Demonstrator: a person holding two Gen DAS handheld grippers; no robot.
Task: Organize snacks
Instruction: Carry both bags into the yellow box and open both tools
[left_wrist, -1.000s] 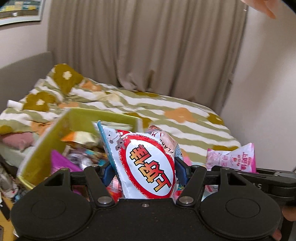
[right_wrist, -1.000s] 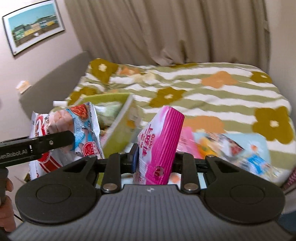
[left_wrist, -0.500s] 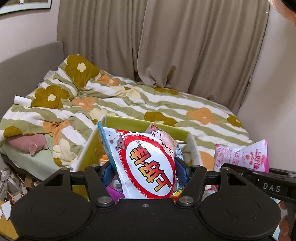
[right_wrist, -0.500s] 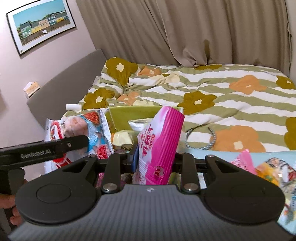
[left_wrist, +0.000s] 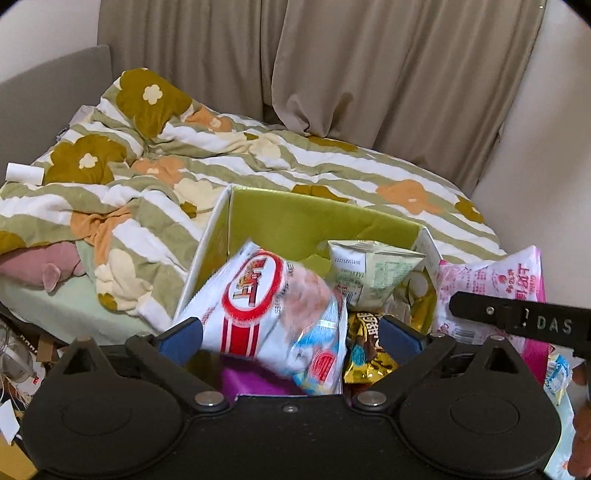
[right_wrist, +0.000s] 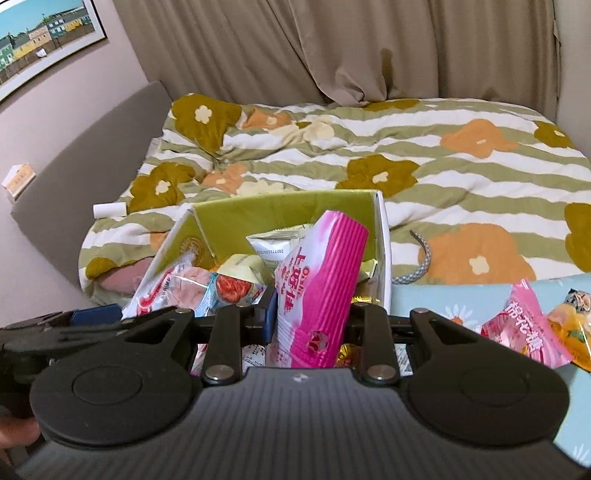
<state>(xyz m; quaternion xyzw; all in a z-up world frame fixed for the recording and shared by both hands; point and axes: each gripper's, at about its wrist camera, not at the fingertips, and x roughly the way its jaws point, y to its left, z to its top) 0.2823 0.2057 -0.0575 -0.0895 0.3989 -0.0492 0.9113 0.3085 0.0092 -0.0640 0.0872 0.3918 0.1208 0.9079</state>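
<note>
A green box (left_wrist: 295, 221) sits open on the bed, with several snack packs inside. My left gripper (left_wrist: 290, 338) hangs over it and its jaws are opening; the blue pads stand clear of the white and red snack bag (left_wrist: 269, 306), which lies blurred and tilted between them over the box. The right gripper (right_wrist: 308, 321) is shut on a pink snack bag (right_wrist: 317, 295), held upright above the box's right side (right_wrist: 382, 251). In the left wrist view the pink bag (left_wrist: 491, 280) shows at the right behind the other gripper's black finger (left_wrist: 517, 321).
A flowered, striped quilt (right_wrist: 406, 158) covers the bed behind the box. More snack packs (right_wrist: 524, 332) lie on a pale blue cloth to the right. A gold wrapped snack (left_wrist: 365, 347) and a pale green pack (left_wrist: 373, 273) rest in the box. Curtains and a wall close the back.
The left gripper opened and let go of the white and red bag, which tipped over into the box. Both grippers moved closer over the box; the right kept its hold.
</note>
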